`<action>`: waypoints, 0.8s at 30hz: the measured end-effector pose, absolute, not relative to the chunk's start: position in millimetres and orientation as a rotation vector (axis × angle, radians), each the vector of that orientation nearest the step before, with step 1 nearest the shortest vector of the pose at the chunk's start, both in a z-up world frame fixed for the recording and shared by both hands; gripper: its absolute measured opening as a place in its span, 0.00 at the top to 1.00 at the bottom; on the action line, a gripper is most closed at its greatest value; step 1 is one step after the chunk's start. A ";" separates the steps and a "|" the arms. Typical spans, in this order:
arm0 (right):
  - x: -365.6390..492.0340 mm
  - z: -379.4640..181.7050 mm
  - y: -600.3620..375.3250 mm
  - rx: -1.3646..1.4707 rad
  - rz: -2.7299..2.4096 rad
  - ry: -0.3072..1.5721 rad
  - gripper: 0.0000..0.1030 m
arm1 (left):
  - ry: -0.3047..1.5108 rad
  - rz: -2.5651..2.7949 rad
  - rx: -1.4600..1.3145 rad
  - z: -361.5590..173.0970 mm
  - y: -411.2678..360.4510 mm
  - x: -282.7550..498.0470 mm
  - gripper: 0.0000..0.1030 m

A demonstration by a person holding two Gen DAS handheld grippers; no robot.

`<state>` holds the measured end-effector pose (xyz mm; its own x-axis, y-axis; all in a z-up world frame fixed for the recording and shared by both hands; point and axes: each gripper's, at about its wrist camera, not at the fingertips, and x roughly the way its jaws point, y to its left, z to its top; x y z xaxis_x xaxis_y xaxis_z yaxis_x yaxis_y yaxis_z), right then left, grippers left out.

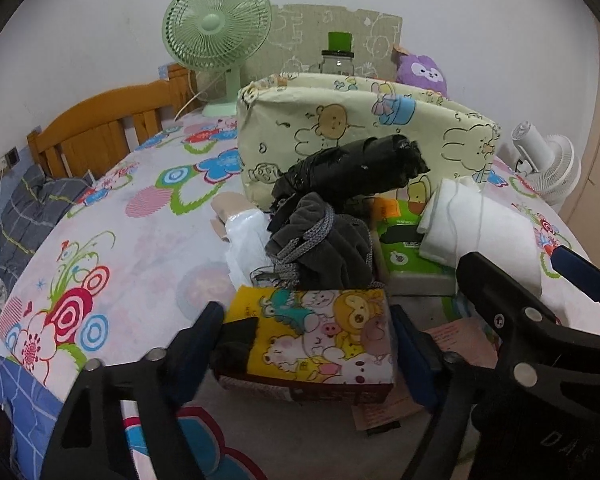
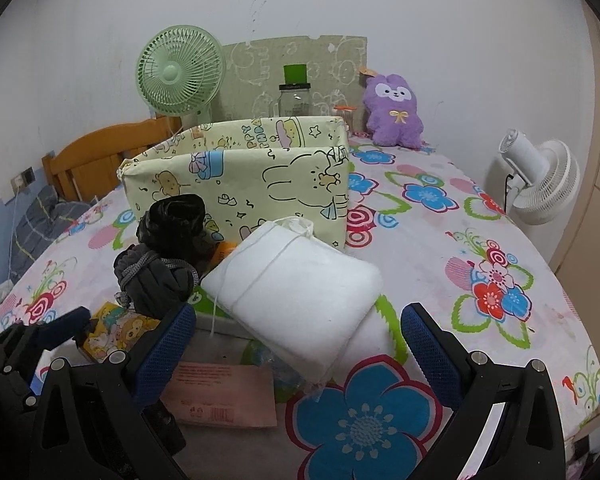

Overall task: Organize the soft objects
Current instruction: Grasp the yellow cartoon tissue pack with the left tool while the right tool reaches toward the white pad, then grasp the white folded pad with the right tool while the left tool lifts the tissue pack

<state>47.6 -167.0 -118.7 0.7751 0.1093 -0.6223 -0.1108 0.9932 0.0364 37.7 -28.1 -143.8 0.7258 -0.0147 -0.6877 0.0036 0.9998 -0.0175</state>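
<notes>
From your left wrist view, your left hand-held gripper (image 1: 308,344) has its two blue-padded fingers set either side of a yellow cartoon tissue pack (image 1: 316,340) — the pads sit right against its ends, so it looks clamped, though I cannot tell how firmly. The pack lies at the near end of a pile on the flowered bed sheet (image 1: 140,248). Just behind it sits a grey drawstring pouch (image 1: 320,244), then a black wrapped bundle (image 1: 352,172) leaning on the cream cartoon storage box (image 1: 340,120). A white padded bundle (image 1: 488,228) tied with string lies to the right, resting on a green packet (image 1: 404,252). Your other tool shows at the right edge.

From your right wrist view, your right hand-held gripper (image 2: 298,344) stands wide open, holding nothing — the white padded bundle (image 2: 300,284) lies between and just beyond its fingers, not touching the pads. A pink paper packet (image 2: 224,396) lies beneath the left finger. The storage box (image 2: 240,176) stands behind, open-topped, with a purple plush toy (image 2: 394,108) and a green fan (image 2: 180,76) by the wall.
</notes>
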 end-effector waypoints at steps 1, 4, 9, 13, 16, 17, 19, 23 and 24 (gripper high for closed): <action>48.6 -118.9 -166.8 -0.003 0.121 0.674 0.00 | 0.758 0.002 -0.014 -143.0 -27.3 37.2 0.23; 50.2 -118.2 -165.9 -0.003 0.123 0.674 0.00 | 0.757 0.003 -0.010 -141.5 -27.3 36.5 0.24; 55.3 -115.3 -167.0 0.022 0.128 0.678 0.00 | 0.716 0.005 0.006 -130.5 -28.8 32.2 0.25; 61.6 -113.3 -168.4 0.053 0.141 0.687 0.00 | 0.703 -0.009 0.005 -124.1 -32.0 34.5 0.25; 66.7 -113.7 -167.1 0.062 0.147 0.697 0.00 | 0.705 -0.009 0.008 -125.0 -36.8 39.9 0.25; 68.0 -114.2 -165.9 0.057 0.145 0.698 0.00 | 0.708 -0.009 0.011 -126.2 -38.3 41.4 0.25; 70.4 -116.4 -163.5 0.048 0.143 0.705 0.00 | 0.705 0.000 0.022 -128.2 -41.4 43.2 0.25; 74.7 -120.3 -163.8 0.054 0.139 0.721 0.00 | 0.710 0.011 0.024 -130.9 -42.2 47.1 0.25; 75.2 -121.2 -164.1 0.055 0.138 0.725 0.02 | 0.711 0.012 0.027 -131.4 -42.6 47.6 0.25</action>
